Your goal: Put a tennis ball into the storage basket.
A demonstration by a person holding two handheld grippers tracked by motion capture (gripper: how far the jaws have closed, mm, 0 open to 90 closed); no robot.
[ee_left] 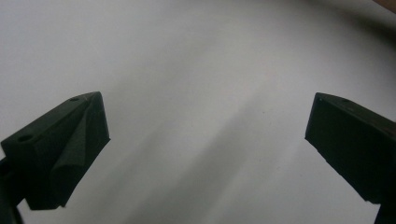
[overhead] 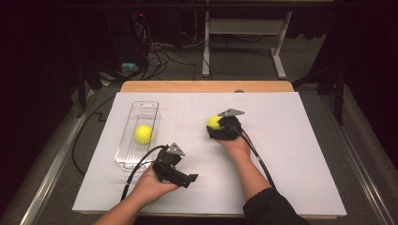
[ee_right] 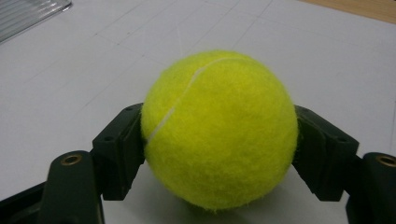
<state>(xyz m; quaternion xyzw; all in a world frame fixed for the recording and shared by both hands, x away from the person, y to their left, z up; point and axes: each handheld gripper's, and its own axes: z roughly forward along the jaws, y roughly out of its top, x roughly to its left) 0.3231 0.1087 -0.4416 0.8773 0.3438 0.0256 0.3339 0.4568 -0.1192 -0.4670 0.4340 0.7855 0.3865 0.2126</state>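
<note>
Jaws of left gripper are spread, nothing between them, over white sheet, just right of tray holding one ball. Second ball is pinched by right gripper at mid-table.

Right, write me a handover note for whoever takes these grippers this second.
Right gripper: jaws shut on a tennis ball resting on the white table sheet, mid-table.
Left gripper: jaws open, nothing between them, held over bare sheet near the clear tray.
Done: a second tennis ball already lies in the tray.
Left, most likely: lift the gripped ball and set it in the tray beside the other one.
</note>
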